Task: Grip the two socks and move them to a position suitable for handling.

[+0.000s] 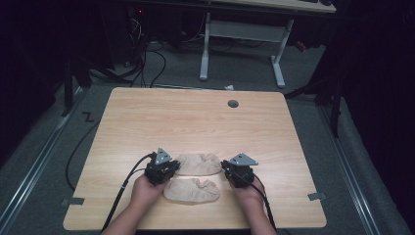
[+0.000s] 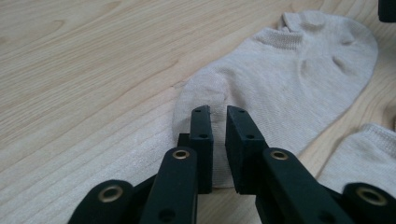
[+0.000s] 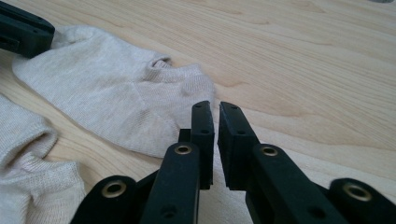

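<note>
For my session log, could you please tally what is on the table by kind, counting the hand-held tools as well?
Beige socks: 2, the far sock and the near sock
Hand-held tools: 2, the left tool and the right tool
Total: 4

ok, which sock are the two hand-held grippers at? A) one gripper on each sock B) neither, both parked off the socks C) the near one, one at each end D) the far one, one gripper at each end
D: the left hand-held gripper and right hand-held gripper sit at opposite ends of the far sock, while the near sock lies between the hands, untouched.
</note>
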`<state>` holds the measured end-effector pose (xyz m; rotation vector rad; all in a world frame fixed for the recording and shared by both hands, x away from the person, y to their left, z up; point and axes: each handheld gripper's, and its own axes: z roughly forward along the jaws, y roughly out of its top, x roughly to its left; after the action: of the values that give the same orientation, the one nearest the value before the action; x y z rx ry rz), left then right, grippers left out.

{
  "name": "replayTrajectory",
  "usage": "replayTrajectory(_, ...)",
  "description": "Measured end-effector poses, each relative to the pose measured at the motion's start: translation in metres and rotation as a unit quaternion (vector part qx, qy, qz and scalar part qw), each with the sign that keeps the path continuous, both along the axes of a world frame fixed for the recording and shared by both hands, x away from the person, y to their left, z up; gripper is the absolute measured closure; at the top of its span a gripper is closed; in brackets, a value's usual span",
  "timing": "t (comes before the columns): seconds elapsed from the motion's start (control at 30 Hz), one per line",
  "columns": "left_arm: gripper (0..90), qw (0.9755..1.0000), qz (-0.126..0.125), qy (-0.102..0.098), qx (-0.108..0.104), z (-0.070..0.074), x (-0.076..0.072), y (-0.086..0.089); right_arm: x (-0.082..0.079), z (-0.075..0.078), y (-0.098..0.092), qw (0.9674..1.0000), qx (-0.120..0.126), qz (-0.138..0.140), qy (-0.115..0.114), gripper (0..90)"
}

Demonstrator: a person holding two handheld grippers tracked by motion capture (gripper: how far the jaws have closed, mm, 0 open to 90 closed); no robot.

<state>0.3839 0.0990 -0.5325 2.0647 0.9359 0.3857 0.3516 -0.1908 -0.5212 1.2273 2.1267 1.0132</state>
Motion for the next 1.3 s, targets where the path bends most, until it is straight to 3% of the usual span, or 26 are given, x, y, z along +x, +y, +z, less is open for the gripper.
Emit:
replayTrajectory(0.13,77.5,0.9995,0.027,-0.008,-0.014,0.005,-0.001,0.003,0.001,-0.001,0.001,1.0000,0.006,0.003,0.002,81.9)
replayTrajectory(0.23,70.5,0.9988,0.042,0.009,-0.025,0.007,0.004,0.002,0.004,-0.001,0.001,0.9999,0.014,0.004,0.003,79.5)
replayTrajectory(0.33,61.3,0.9980,0.056,0.026,-0.012,0.004,0.009,0.000,0.007,-0.002,0.001,0.9997,0.021,0.006,0.012,77.7)
replayTrajectory(0.43,58.9,0.9970,0.064,0.042,-0.011,0.001,0.012,-0.001,0.012,-0.004,0.002,0.9994,0.024,0.008,0.022,74.9)
replayTrajectory(0.5,58.7,0.9973,0.064,0.036,-0.003,0.001,0.011,-0.003,0.014,-0.006,0.003,0.9992,0.025,0.010,0.031,73.2)
replayTrajectory(0.57,60.8,0.9978,0.060,0.026,0.010,0.001,0.009,-0.003,0.017,-0.009,0.004,0.9990,0.025,0.008,0.036,71.2)
replayTrajectory(0.77,71.3,0.9988,0.045,0.017,0.007,-0.002,0.004,-0.003,0.021,-0.010,0.005,0.9984,0.023,0.004,0.051,69.0)
replayTrajectory(0.87,78.4,0.9993,0.034,0.016,0.005,-0.002,0.003,-0.003,0.021,-0.011,0.007,0.9980,0.024,0.006,0.058,71.4)
replayTrajectory(0.93,83.4,0.9995,0.029,0.014,0.006,-0.002,0.002,-0.004,0.020,-0.010,0.008,0.9980,0.020,0.012,0.059,77.8)
replayTrajectory(1.07,85.0,0.9996,0.026,0.012,0.007,-0.002,0.002,-0.004,0.019,-0.011,0.011,0.9979,0.019,0.020,0.059,85.2)
replayTrajectory(1.3,85.9,0.9996,0.026,0.005,0.004,-0.001,0.000,-0.002,0.018,-0.009,0.013,0.9984,0.007,0.030,0.048,86.7)
